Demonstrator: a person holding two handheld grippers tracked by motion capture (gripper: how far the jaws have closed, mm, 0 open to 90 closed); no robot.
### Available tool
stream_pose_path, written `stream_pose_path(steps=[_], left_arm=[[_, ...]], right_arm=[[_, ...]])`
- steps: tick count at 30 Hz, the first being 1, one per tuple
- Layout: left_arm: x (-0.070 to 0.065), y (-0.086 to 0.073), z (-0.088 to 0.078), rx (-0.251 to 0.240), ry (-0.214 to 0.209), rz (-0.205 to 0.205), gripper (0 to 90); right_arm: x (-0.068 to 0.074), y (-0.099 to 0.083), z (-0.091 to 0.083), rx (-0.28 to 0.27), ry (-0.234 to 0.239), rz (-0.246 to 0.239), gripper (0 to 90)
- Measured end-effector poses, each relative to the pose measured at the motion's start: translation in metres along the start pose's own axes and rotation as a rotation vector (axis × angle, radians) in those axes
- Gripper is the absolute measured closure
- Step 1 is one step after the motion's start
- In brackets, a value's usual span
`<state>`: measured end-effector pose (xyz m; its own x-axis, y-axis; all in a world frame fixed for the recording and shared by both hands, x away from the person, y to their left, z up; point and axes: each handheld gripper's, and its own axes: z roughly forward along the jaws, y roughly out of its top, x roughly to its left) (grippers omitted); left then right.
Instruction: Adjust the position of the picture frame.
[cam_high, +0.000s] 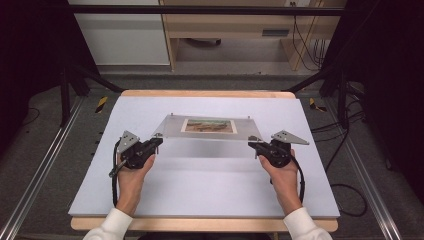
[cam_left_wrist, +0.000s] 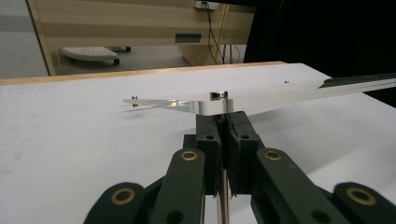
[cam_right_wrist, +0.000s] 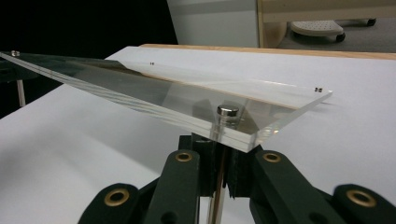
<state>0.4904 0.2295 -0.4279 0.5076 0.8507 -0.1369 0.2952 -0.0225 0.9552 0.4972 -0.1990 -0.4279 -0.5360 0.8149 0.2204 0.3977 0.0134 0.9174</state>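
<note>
A clear acrylic picture frame (cam_high: 172, 127) with a brown landscape print (cam_high: 209, 125) in its middle hangs level a little above the white sheet, casting a shadow. My left gripper (cam_high: 156, 141) is shut on the thin metal pin under the frame's near left corner. In the left gripper view the jaws (cam_left_wrist: 223, 123) meet on that pin below a silver cap (cam_left_wrist: 218, 94). My right gripper (cam_high: 253, 143) is shut on the pin at the near right corner. In the right gripper view the jaws (cam_right_wrist: 223, 144) close just under the acrylic frame (cam_right_wrist: 163, 95) and its cap (cam_right_wrist: 227, 111).
The white sheet (cam_high: 200, 190) covers a wooden table (cam_high: 205, 93). A wooden cabinet (cam_high: 225, 25) and loose cables (cam_high: 307, 45) stand on the floor beyond it. Metal rails (cam_high: 40, 165) run along both sides.
</note>
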Motion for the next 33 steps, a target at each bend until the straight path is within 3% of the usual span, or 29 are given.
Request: stream_pose_path(steps=[11, 17, 22, 33], left_arm=[[0.000, -0.009, -0.006, 0.015, 0.010, -0.005, 84.0], [-0.006, -0.020, -0.008, 0.041, 0.027, 0.025, 83.5], [-0.008, -0.028, -0.010, 0.112, 0.022, 0.067, 83.4], [-0.007, -0.044, -0.008, 0.188, 0.013, 0.055, 83.9]], right_arm=[[0.002, -0.004, 0.004, 0.019, 0.004, -0.002, 83.6], [0.001, -0.013, 0.004, 0.032, 0.006, -0.005, 83.9], [0.001, -0.027, 0.003, 0.086, 0.002, -0.030, 84.1], [0.000, -0.041, 0.004, 0.179, 0.013, -0.031, 84.4]])
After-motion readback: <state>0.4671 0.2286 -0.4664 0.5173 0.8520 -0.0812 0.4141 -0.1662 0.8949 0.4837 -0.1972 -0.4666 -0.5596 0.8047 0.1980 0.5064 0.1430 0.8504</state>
